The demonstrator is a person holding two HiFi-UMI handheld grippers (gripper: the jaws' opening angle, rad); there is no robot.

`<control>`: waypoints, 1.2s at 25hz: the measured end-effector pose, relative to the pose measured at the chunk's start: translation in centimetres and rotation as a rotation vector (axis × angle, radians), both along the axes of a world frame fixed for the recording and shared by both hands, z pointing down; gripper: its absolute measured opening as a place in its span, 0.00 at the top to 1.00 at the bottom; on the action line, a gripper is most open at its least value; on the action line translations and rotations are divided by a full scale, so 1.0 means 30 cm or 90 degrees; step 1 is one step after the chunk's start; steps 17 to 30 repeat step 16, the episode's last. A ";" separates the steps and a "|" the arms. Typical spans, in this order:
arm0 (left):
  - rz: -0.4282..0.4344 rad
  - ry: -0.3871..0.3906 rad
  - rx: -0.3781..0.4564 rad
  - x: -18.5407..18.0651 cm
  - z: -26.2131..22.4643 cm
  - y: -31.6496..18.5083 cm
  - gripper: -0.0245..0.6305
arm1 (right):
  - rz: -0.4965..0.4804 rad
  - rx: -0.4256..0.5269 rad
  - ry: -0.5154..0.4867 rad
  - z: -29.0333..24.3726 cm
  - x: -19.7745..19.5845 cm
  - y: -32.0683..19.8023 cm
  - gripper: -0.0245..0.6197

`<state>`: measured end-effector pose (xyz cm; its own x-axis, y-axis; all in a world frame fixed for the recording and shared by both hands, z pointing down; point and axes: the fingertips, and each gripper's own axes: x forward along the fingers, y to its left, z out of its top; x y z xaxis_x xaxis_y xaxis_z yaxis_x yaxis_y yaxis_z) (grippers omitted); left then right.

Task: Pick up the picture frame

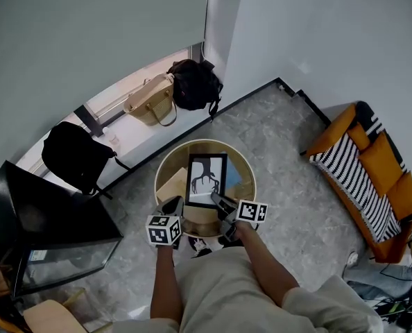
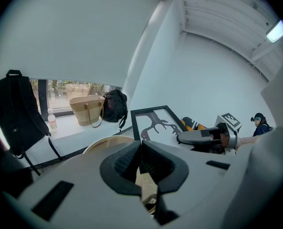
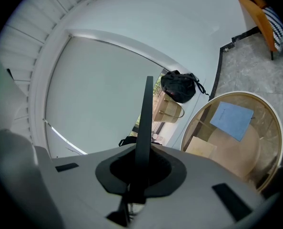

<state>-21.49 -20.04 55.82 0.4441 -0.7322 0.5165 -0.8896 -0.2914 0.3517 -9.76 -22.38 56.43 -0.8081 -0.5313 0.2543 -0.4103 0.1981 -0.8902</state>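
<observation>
The picture frame (image 1: 207, 179) is black with a dark branching figure on white, and it is lifted, tilted, over the round table (image 1: 166, 165). My right gripper (image 1: 221, 201) is shut on its near lower edge. In the right gripper view the frame (image 3: 145, 118) stands edge-on between the pads as a thin dark strip. My left gripper (image 1: 173, 205) hovers just left of the frame's lower corner, apart from it, its jaws shut with nothing between them. From the left gripper view (image 2: 141, 149) I see the frame (image 2: 156, 123) and the right gripper (image 2: 203, 137) holding it.
The table has a glass top with a blue sheet (image 3: 233, 119) and wooden parts beneath. A tan basket bag (image 1: 150, 101) and a black bag (image 1: 194, 84) sit on the window sill, with a black backpack (image 1: 74, 155) to the left. An orange sofa (image 1: 369, 179) stands right, a dark cabinet (image 1: 46, 220) left.
</observation>
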 end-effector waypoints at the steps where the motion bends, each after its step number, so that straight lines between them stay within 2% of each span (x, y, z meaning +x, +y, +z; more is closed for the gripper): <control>1: 0.000 0.000 -0.001 0.000 0.000 -0.001 0.93 | 0.001 0.000 0.000 0.000 0.003 0.001 0.89; 16: 0.039 -0.021 -0.002 0.101 0.009 -0.051 0.93 | 0.014 0.000 -0.004 0.009 0.070 -0.024 0.88; 30: 0.039 -0.021 -0.002 0.101 0.009 -0.051 0.93 | 0.014 0.000 -0.004 0.009 0.070 -0.024 0.88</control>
